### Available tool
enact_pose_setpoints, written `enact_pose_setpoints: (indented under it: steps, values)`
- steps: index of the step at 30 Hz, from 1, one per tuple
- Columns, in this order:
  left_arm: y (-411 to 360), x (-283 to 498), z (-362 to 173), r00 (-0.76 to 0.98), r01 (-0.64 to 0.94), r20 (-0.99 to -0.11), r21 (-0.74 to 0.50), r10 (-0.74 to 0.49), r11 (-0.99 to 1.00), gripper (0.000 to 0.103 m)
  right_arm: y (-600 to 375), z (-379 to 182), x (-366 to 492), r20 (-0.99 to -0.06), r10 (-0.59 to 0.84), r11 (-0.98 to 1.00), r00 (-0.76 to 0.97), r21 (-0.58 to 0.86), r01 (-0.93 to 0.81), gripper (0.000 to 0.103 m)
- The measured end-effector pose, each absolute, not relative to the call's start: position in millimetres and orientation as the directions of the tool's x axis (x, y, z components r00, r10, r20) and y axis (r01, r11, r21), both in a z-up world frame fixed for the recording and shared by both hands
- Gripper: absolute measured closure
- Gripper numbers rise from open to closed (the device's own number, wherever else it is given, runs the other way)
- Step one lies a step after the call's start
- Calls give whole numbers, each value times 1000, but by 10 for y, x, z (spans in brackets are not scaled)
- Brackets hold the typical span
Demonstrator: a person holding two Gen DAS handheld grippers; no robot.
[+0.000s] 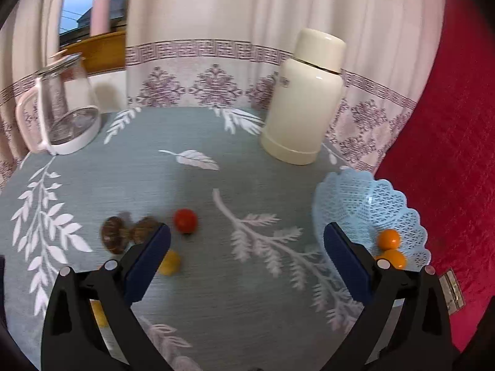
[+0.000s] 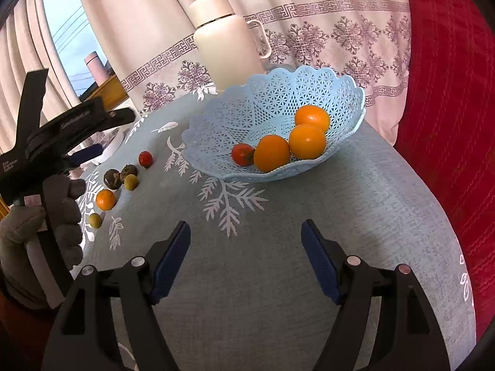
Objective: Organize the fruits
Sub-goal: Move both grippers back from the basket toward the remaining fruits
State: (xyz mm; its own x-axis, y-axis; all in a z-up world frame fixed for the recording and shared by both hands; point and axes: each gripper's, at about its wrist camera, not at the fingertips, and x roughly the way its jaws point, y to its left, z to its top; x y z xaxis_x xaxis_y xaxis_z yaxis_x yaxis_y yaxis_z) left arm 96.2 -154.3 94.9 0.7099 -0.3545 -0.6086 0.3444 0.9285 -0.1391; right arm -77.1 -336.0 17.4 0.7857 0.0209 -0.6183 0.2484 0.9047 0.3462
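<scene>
Both our grippers, left [image 1: 247, 247] and right [image 2: 246, 247], hang wide-jawed and empty over the table [image 2: 355, 216]. Farther left, six small fruits [image 2: 123, 182] lie loose. Beyond, the blue basket [image 2: 309, 83] holds four, so we judge ourselves under halfway.

Both wrist views look down, near, across the table [image 1: 216, 293], sharing the basket [image 2: 278, 99], probably from opposite sides.
</scene>
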Motion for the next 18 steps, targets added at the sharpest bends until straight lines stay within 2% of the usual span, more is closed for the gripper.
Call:
enact_pose_setpoints:
  steps: [18]
  values:
    - [-424,1137,913,763,151,-607,-171,-224,974,3,-3271,221,-797,-623,64,893,780,385,234,29]
